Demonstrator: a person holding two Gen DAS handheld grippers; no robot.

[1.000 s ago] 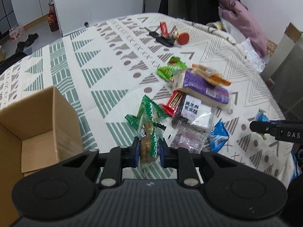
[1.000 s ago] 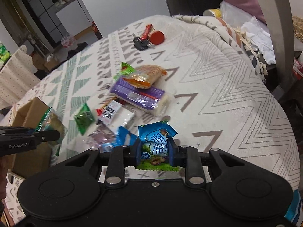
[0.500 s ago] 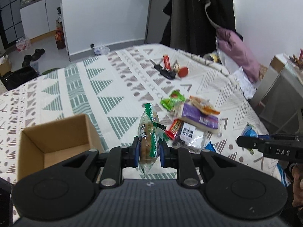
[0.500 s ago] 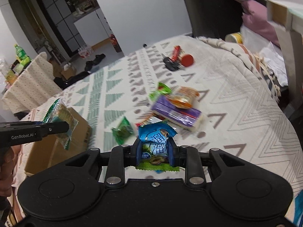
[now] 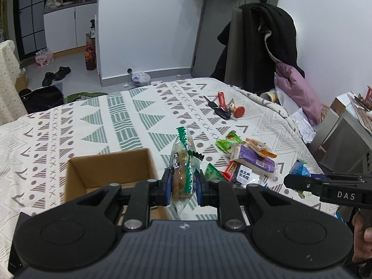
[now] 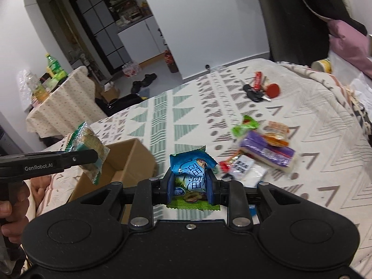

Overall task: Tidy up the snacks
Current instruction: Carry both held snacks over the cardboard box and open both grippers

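1. The patterned table point(image 5: 130, 116) is viewed from above along the left gripper point(image 5: 182, 186).
2. The same table point(image 6: 313, 162), cardboard box point(image 6: 130, 158) and snack pile point(image 6: 262, 144) are overlooked from the right gripper point(image 6: 190, 186).

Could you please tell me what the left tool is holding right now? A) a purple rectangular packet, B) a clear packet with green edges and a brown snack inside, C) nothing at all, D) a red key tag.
B: the left tool is shut on the clear green-edged packet with a brown snack inside, raised near the open brown cardboard box.
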